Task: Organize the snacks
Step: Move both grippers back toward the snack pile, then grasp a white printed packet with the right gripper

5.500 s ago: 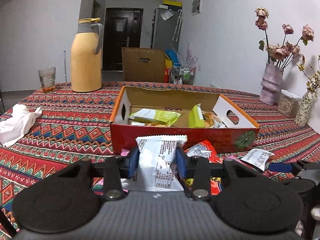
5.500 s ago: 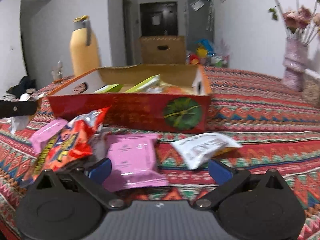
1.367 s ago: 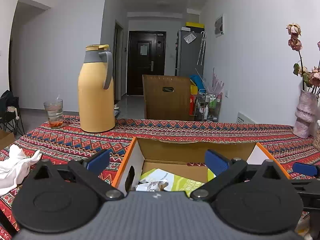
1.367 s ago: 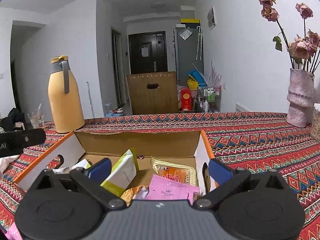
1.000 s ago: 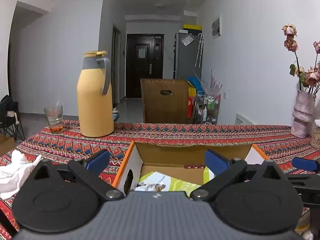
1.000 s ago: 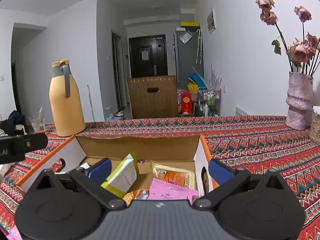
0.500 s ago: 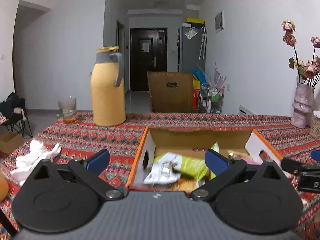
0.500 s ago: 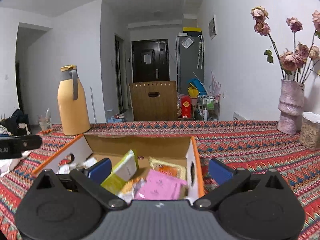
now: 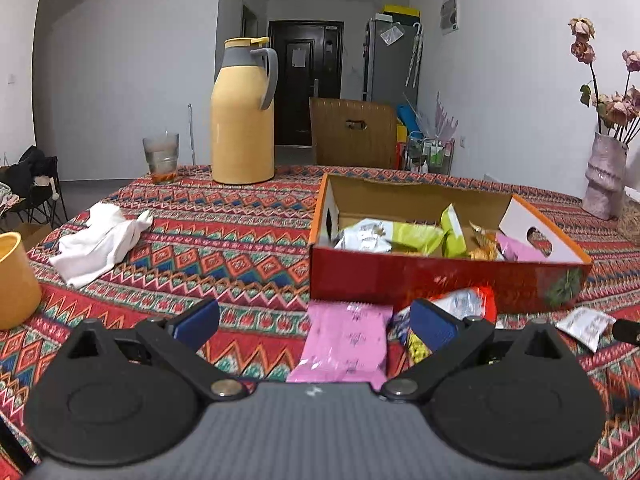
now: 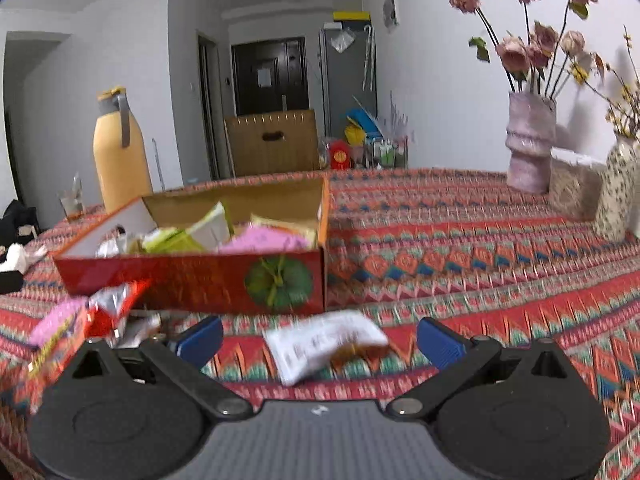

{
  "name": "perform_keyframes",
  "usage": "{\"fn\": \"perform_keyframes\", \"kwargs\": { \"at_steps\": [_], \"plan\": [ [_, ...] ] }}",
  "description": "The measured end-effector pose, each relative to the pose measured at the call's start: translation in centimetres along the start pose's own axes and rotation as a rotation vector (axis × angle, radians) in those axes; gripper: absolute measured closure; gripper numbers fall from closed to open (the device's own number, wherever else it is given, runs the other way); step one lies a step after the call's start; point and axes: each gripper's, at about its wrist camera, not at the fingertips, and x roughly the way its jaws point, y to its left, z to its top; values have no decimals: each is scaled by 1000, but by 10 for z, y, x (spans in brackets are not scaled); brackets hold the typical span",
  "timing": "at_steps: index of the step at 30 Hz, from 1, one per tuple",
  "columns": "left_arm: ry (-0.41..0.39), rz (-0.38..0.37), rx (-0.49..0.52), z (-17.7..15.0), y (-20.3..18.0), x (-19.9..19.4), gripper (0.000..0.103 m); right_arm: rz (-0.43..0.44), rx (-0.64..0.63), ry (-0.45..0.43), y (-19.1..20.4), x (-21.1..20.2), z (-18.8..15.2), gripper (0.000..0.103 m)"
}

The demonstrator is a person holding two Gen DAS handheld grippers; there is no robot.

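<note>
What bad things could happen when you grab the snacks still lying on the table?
The pink packet lies between the open left tongs, off-centre toward the right-hand finger, so closing could clip its edge and slide it. The red bag lies right beside it and might get pinched too. The white packet is flat and thin, so the open right tongs may slip over it.

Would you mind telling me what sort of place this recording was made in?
Most likely a lived-in home dining area: a table under a patterned red woven tablecloth, a tall yellow thermos jug, and a grey refrigerator beside the dark front door.
</note>
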Motion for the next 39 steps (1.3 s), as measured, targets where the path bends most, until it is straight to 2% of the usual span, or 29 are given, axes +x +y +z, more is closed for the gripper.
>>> {"fn": "perform_keyframes", "kwargs": {
  "at_steps": [4,10,16,20,25,30,33,35,37,38,39],
  "plan": [
    [7,0,-9,-3,2,-2,0,-6,12,7,-2,3,-3,0],
    [13,-7,-11,-4,1,0,0,-17,-36,22,8,8,0,0],
    [14,-9,-20,-4,2,-1,0,-56,-167,94,18,35,12,0],
    [15,-9,-25,-5,3,-2,0,-43,-236,172,17,64,22,0],
    [17,-12,-22,-4,3,-1,0,-36,-234,246,11,92,25,0],
    [30,-13,-24,-4,2,3,0,17,-157,246,-1,97,22,0],
    [38,-13,-24,-5,1,5,0,53,-119,239,-7,94,19,6],
    [44,-14,-23,-6,-1,5,0,63,-124,225,-4,88,18,24],
    [47,-17,-21,-6,-2,6,0,57,-147,209,0,83,15,30],
    [48,-18,-19,-7,-3,6,0,64,-152,198,2,80,14,37],
    [49,-19,-17,-7,-4,6,0,71,-153,193,3,78,13,40]
  ]
}}
